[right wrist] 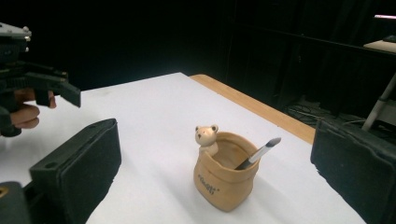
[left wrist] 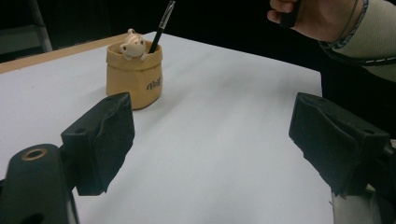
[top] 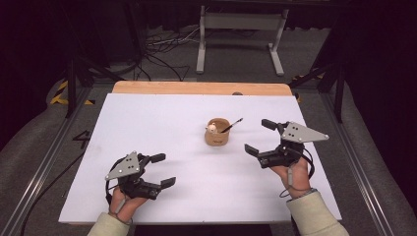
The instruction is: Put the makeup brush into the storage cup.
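Observation:
A tan sack-shaped pen holder (top: 217,133) stands upright right of the table's middle. It has a small bear figure (top: 212,129) on its rim, and a dark pen (top: 231,126) leans out of it to the right. My left gripper (top: 166,169) is open near the front left, well short of the holder (left wrist: 134,74), with nothing between its pads (left wrist: 100,140). My right gripper (top: 256,136) is open just right of the holder (right wrist: 225,175), its jaws pointing at it from a short way off. The pen (right wrist: 259,153) tilts toward the right pad (right wrist: 350,168).
A white sheet (top: 172,128) covers the table, with a wooden strip (top: 196,88) along the far edge. Behind the table are a grey metal stand (top: 241,29) and loose cables (top: 162,49) on the floor. Metal rails (top: 49,147) flank the table.

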### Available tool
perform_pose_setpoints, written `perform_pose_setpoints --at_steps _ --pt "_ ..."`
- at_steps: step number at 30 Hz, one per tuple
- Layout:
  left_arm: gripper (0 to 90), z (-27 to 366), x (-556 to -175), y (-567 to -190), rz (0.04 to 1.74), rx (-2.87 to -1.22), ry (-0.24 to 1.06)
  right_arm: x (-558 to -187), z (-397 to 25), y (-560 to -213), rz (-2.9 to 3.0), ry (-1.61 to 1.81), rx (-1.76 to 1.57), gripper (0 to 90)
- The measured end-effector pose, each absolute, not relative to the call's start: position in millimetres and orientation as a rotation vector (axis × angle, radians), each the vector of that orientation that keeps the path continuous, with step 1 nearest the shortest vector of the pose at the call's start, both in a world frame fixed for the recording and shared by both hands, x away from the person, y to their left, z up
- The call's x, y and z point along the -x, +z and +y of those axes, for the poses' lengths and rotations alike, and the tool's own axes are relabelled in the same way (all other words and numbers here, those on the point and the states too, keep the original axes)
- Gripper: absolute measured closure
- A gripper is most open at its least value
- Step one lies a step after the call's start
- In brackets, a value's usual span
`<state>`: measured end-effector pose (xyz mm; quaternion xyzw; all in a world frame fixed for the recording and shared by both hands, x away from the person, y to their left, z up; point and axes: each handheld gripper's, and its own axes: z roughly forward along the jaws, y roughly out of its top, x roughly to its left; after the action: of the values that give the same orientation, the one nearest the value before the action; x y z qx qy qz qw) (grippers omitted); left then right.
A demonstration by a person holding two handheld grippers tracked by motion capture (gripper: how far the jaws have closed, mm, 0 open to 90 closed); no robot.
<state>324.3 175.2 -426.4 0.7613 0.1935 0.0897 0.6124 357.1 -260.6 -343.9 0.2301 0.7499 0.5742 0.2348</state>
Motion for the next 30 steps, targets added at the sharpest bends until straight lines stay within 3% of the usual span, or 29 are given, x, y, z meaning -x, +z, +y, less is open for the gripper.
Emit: perform_pose_setpoints --at_steps 30 --pt "13.5 196.4 -313.6 -430.3 0.461 -1.752 0.230 -329.2 -281.1 -410.5 2.083 1.607 -0.592 0.0"
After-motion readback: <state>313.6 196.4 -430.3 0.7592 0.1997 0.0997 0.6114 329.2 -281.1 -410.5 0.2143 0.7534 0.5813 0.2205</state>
